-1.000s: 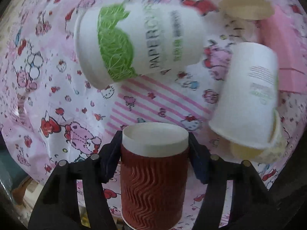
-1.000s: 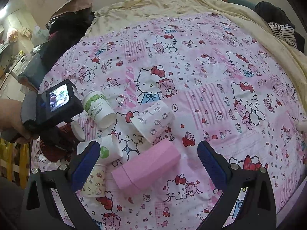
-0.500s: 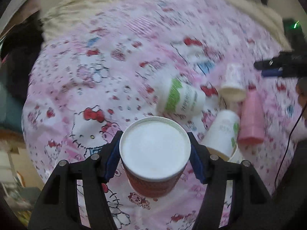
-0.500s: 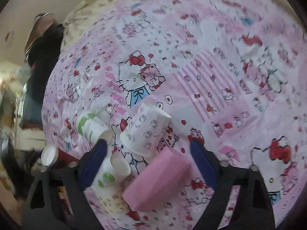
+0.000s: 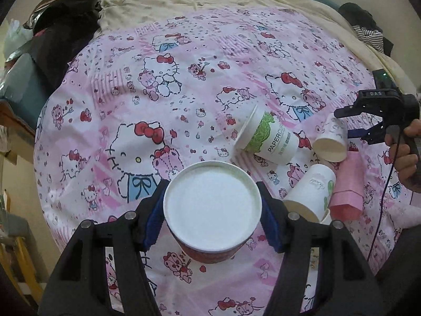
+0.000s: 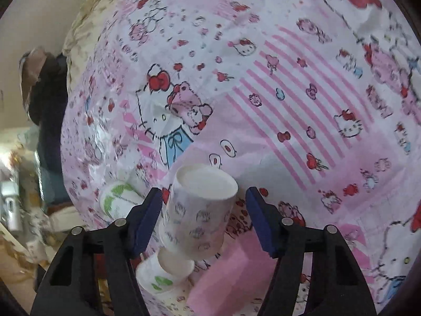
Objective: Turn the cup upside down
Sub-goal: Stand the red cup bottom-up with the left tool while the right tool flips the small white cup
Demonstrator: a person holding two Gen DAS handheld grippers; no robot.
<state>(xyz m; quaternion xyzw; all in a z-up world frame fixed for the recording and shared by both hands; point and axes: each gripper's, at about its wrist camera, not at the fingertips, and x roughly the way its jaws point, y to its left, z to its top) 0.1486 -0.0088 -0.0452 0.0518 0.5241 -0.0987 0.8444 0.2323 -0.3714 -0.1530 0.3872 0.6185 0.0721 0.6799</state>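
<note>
Left hand-held gripper: closed on the red cup, blue pads pressing opposite sides just under the white end that faces the camera.
Red cup: held above the bed, long axis running straight along the fingers. Only the flat white disc and a band of red wall below it show (I read the disc as the cup's base, so the cup looks already inverted, but the ringed edge leaves some doubt).
Green-print cup: lies on its side on the bed, ahead and to the right of the held cup, well apart from it.
Cluster at right: a white cup on its side, touching a pink box; a patterned cup beyond them.
Right hand-held gripper: jaws spread, one pad on each side of the patterned cup, a gap visible at both sides; not gripping.
Patterned cup, right wrist view: sits between the fingers, long axis tilted a little left of the finger line, white end pointing away from the camera.
Key relation: the red cup is in line with the left fingers, bed directly behind it. The left hand carries the task; the right is the nearer one for the patterned cup.
Judgement: next step is likely lowering the red cup onto the bed, then releasing (soft bedding may tip it).
</note>
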